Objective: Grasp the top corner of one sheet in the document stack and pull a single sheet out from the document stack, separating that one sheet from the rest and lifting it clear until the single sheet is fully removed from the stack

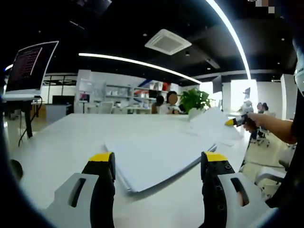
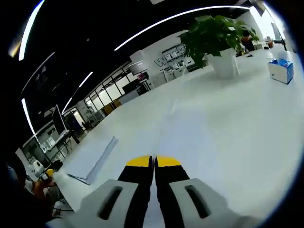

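The white document stack [image 1: 156,159] lies flat on the white table [image 1: 61,142], just ahead of my left gripper [image 1: 157,159], which is open with the stack's near corner between its yellow-tipped jaws but untouched. At the right of the left gripper view, my right gripper [image 1: 233,122] holds a single sheet [image 1: 211,121] raised above the table beyond the stack. In the right gripper view, my right gripper [image 2: 154,161] is shut on that sheet [image 2: 166,130], which stretches forward from the jaws. The stack [image 2: 90,159] lies off to the left there.
A potted plant [image 2: 213,38] and a blue tissue box [image 2: 281,70] stand at the table's far end. A monitor [image 1: 31,66] stands at the left. A person's arm [image 1: 278,129] reaches in from the right. People sit in the background.
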### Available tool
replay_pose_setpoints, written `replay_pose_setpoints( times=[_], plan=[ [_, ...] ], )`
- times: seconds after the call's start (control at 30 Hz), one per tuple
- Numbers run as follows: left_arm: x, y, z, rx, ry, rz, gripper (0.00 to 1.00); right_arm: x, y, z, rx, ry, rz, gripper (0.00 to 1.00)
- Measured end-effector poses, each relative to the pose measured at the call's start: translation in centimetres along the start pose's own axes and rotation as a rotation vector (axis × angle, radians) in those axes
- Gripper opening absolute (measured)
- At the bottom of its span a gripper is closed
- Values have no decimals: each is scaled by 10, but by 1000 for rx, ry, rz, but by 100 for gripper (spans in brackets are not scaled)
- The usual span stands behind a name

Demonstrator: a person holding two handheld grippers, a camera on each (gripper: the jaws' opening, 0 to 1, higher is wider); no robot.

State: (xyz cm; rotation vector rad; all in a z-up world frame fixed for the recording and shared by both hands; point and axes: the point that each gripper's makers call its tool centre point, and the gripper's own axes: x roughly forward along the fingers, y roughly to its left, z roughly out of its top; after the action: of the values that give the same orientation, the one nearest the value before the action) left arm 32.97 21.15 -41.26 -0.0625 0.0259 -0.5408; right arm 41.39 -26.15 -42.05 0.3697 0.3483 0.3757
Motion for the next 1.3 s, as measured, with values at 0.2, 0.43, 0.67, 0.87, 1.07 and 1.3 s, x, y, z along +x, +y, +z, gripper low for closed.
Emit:
replay_pose_setpoints(
  times=[0.2,0.43,0.67,0.87,1.07,1.3],
  plan=[
    [1,-4,-3,-3,7,-12,72,-1,-6,19,-230,-63,-89,19],
    [-3,-2,-2,-1,7,-7,71,0,-24,11,-272,-47,-154,17],
    [-4,1,-3,4,10,4,71,-5,-22,19,-203,-99,-140,16],
    [-1,2,1,1,4,18,67,-7,-13,23,-252,-116,-136,16],
    [-1,3,-5,-2,48,21,59,-4,-7,16,-177,-87,-84,15],
    [-4,4,-10,39,77,28,57,-2,-4,10,-200,-67,-95,16]
  ],
)
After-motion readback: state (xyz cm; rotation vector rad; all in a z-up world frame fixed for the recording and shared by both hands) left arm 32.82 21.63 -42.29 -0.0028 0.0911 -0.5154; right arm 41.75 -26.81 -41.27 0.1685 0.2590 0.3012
